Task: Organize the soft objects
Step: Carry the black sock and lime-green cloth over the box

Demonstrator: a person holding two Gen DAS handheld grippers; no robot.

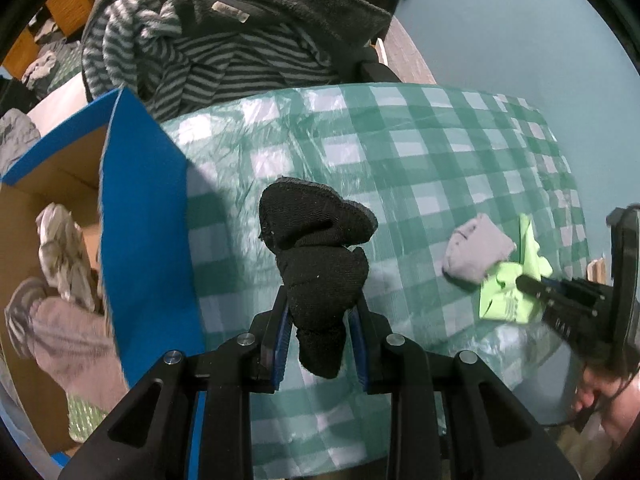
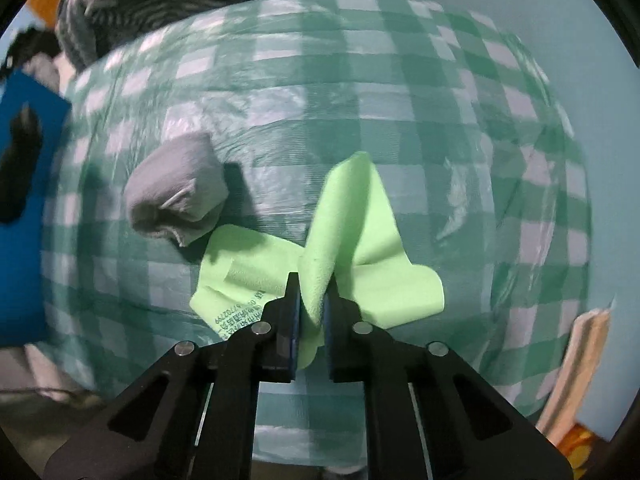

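The left claw [image 1: 320,312] is clenching a black sock [image 1: 316,248], its blue pads pinching the lower half while the wider upper part is flopping forward above the fingertips and a short tail is hanging down between the jaws. The sock is being held off the checked green surface [image 1: 400,140], just beside the blue wall of an open cardboard box [image 1: 144,216]. Inside that box, grey and pale fabric pieces [image 1: 60,280] are already lying bunched together.

The right claw [image 2: 312,300] is gripping a light green cloth [image 2: 352,232] by a raised fold in its middle, with both flaps spreading out and resting on the surface. A rolled grey sock [image 2: 176,188] is lying touching the cloth's left corner. Striped and dark fleece garments [image 1: 224,32] are piled beyond the far edge of the surface.

Both held items are looking light, limp and easily compressed, so a pinch on a bunched fold is likely suiting them best; a grip near an edge would probably let the rest drag or slip free. The grey sock, being rolled, should take a grip across its thick middle.
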